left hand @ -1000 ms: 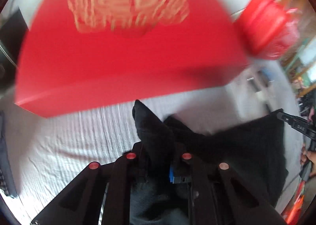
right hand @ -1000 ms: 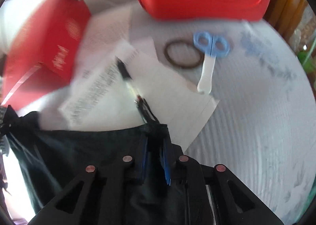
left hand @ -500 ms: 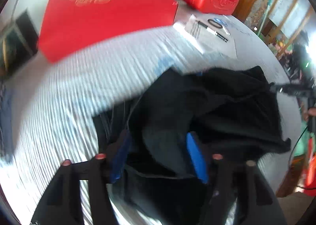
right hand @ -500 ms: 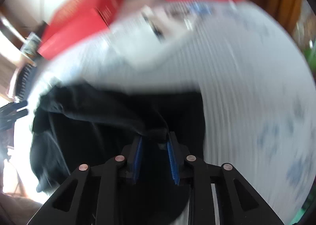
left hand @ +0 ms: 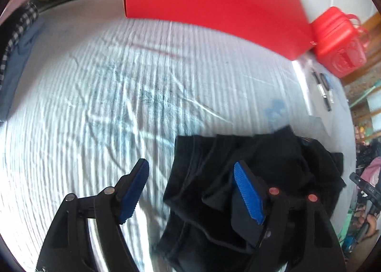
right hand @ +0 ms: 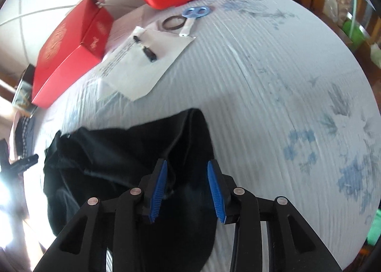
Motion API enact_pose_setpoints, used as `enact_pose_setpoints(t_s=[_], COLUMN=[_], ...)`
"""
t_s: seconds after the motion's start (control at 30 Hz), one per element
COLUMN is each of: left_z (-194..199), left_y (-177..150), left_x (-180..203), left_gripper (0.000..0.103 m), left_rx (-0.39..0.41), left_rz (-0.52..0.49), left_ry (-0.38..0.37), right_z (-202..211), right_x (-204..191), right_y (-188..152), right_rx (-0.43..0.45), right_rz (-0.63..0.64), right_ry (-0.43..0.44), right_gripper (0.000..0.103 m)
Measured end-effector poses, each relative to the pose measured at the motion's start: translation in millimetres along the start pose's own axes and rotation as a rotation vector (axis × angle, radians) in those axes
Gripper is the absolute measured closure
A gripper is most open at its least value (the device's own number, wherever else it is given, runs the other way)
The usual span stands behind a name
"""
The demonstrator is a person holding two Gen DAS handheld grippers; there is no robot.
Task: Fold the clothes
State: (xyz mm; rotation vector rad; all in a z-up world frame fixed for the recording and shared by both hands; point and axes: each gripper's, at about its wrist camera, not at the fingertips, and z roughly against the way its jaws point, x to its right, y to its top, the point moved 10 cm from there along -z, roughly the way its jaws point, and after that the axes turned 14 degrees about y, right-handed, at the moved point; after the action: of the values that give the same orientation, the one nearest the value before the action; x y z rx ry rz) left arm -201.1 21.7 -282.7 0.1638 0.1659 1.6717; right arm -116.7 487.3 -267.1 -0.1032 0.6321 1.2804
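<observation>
At the near edge of the tabletop, both grippers have just let go: the left gripper and right gripper are opening, jaws apart. The black garment lies bunched below them; at 12 o'clock the red box waits beyond, so this fold looks released.

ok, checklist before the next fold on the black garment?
1. Left gripper released: ok, jaws opening, pads off the cloth.
2. Right gripper released: ok, jaws opening, nothing pinched; cloth lies under them.
3. Garment flat: not ok, bunched and creased.
4. Garment on the bed sheet: cannot tell, its near edge is hidden behind the grippers.
5. Paper and pen apart from garment: ok.
6. Red box out of the way: ok.
</observation>
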Motion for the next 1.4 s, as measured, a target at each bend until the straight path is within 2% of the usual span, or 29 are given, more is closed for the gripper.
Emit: enact_pose_setpoints(t_s=[0.13,0.2,0.23,0.27,0.33,0.37,0.4,0.43,0.47,0.5,0.6,0.67,0.7,0.73,0.77,0.83,0.9,0.93,0.97,1.1,1.2,1.3,1.33,1.4], left_z=[-19,-17,-16,-15,-10,-6,2,12,22,32,45,40,31,20,7,2,16,25,32,48,48,40,36,27], left_y=[-10,-14,-16,-19,-22,-19,-12,-1,9,19,49,72,81,87,89,91,88,87,83,53,32,15,9,-3], left_x=[14,21,24,27,31,30,27,24,20,19,23,30,31,29,25,16,4,-2,-6,-5,2,10,14,16], left_gripper=[0.029,0.031,0.043,0.069,0.082,0.084,0.085,0.089,0.090,0.090,0.090,0.086,0.085,0.077,0.072,0.067,0.056,0.045,0.042,0.042,0.042,0.042,0.042,0.042], left_rx=[-0.084,-0.071,-0.066,-0.060,-0.054,-0.035,0.015,0.078,0.142,0.194,0.270,0.339,0.350,0.311,0.235,0.154,0.138,0.137,0.124,0.055,0.042,0.034,0.037,0.047], left_rz=[-0.019,-0.069,-0.101,-0.134,-0.147,-0.147,-0.153,-0.164,-0.174,-0.181,-0.200,-0.233,-0.246,-0.236,-0.210,-0.140,-0.078,-0.049,-0.023,0.023,0.019,-0.004,-0.036,-0.106], left_ry=[-0.021,0.009,0.030,0.051,0.045,0.058,0.097,0.141,0.186,0.212,0.243,0.316,0.346,0.340,0.310,0.228,0.165,0.137,0.110,0.023,-0.003,-0.028,-0.021,0.019], right_z=[-12,-23,-30,-37,-54,-62,-65,-66,-61,-52,-26,-23,-26,-31,-40,-49,-43,-40,-38,-63,-93,-129,-140,-167], right_x=[9,13,14,13,4,-3,-10,-18,-28,-38,-62,-68,-69,-67,-62,-49,-52,-59,-69,-141,-191,-237,-246,-268], right_y=[18,27,30,31,28,25,25,27,35,46,82,104,115,122,125,124,116,110,103,63,45,42,43,49], right_rx=[-0.013,-0.024,-0.033,-0.049,-0.093,-0.119,-0.132,-0.136,-0.111,-0.062,0.077,0.142,0.168,0.167,0.135,0.079,0.081,0.088,0.085,-0.037,-0.113,-0.158,-0.167,-0.197], right_rz=[-0.043,-0.064,-0.070,-0.069,-0.051,-0.015,0.051,0.130,0.197,0.242,0.338,0.393,0.402,0.388,0.355,0.275,0.208,0.201,0.203,0.234,0.250,0.257,0.252,0.241], right_ry=[-0.030,-0.056,-0.066,-0.065,-0.045,-0.053,-0.088,-0.133,-0.152,-0.152,-0.157,-0.212,-0.212,-0.202,-0.216,-0.237,-0.160,-0.124,-0.084,0.142,0.237,0.270,0.277,0.293], right_gripper=[0.066,0.059,0.057,0.057,0.057,0.059,0.070,0.096,0.100,0.100,0.100,0.100,0.099,0.091,0.084,0.083,0.083,0.081,0.079,0.079,0.079,0.076,0.068,0.065])
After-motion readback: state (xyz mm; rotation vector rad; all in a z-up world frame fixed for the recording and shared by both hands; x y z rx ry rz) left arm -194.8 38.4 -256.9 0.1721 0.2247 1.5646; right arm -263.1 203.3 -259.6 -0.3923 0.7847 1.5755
